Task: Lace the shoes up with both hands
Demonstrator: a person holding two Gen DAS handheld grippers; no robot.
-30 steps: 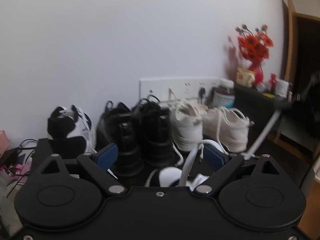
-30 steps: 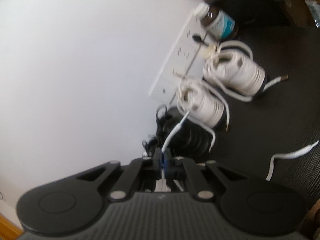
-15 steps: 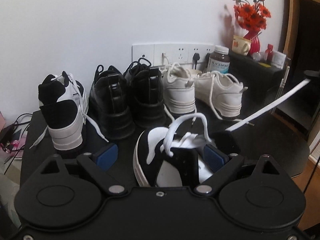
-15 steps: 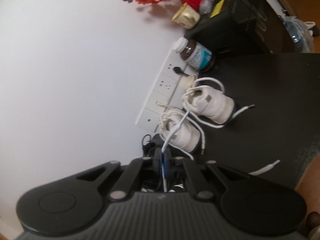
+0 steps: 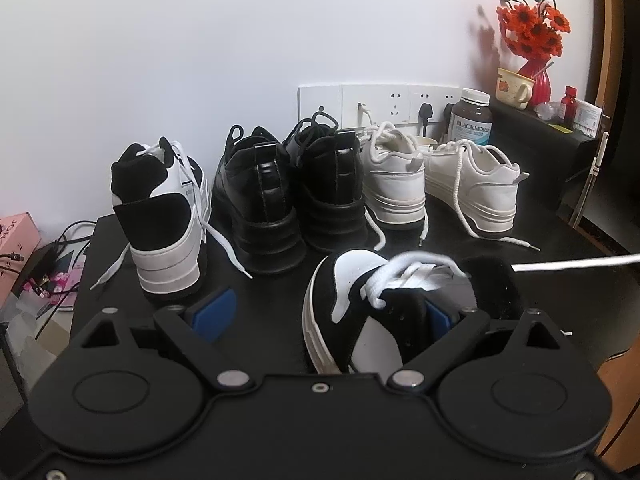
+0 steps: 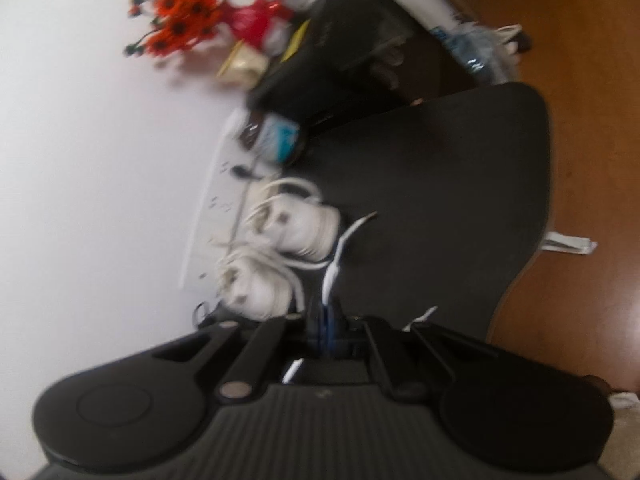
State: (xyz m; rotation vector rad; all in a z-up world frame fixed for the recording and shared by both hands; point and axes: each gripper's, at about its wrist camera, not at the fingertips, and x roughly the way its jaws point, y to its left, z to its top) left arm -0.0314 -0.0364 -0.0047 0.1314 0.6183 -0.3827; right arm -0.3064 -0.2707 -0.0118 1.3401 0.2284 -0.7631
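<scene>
While R jaws: pressed together on the white lace (image 6: pixel 332 276), which sticks out past the blue pads of the right gripper (image 6: pixel 324 330); view is blurred, so the hand looks mid-swing.
L jaws: wide apart, nothing pinched; left gripper (image 5: pixel 324 312) hangs over the near black-and-white sneaker (image 5: pixel 384 308), whose tongue side sits just by the right-hand pad, contact not clear.
Lace path: from the sneaker's eyelets a loose loop bunches on top, then one strand (image 5: pixel 576 262) runs taut and near level off the right edge of the left view, toward the R hand.
Just changed: a sec ago the strand rose steeply to the upper right and little of the sneaker showed; now it lies flat and low, and the whole toe and lacing are in the left view. R view has rolled too, more counter and wood floor now.
Meaning: prob. slack being pulled through an eyelet, sideways and down; lacing only partly done, upper eyelets look bare.
Next, as a guess: L jaws would need to steady the sneaker or take the other lace end.
Counter (image 5: pixel 560 240): black, also carries a 2nd b/w sneaker (image 5: pixel 164 216), black pair (image 5: pixel 288 200), white pair (image 5: pixel 436 180) at the back wall.
</scene>
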